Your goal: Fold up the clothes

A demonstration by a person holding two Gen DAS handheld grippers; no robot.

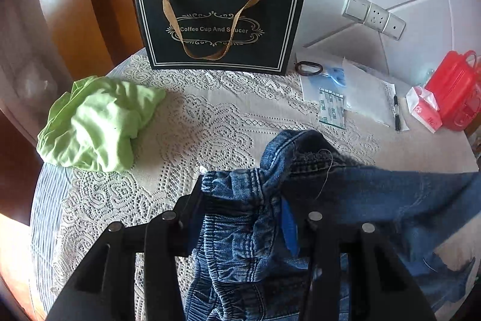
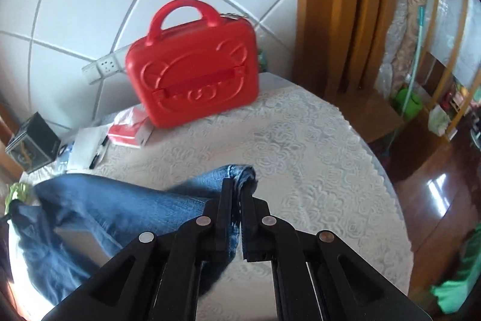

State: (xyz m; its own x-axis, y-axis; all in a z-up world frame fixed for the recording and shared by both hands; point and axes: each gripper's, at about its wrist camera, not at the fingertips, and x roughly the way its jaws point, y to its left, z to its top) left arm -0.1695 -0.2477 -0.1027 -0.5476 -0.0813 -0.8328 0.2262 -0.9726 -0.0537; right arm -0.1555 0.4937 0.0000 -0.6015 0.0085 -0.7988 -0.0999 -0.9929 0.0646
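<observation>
On the lace-covered round table (image 1: 210,122), a pair of blue jeans (image 1: 375,194) stretches between both tools. Up at the waistband end, the left gripper (image 1: 243,200) has its two black fingers either side of the bunched elastic waist, denim filling the whole gap, jaws clamped on the cloth. Over at the other end, the right gripper (image 2: 237,194) pinches the hem of one trouser leg, jaws nearly together with the cuff poking out past the tips. The jeans (image 2: 120,200) run leftward from there across the tablecloth, and the second leg drapes down toward the near edge. Containers now: a black gift bag (image 1: 219,26) lettered "Coffee Cup And Saucer" stands upright at the far side against the tiled wall, its ribbon handle hanging down the front, contents hidden. A red hard case (image 2: 195,65) with a moulded bear face stands closed on its edge, handle up, with a red-and-white tissue pack (image 2: 129,134) lying just beside it. A crumpled green garment (image 1: 96,122) sits apart on the left.
</observation>
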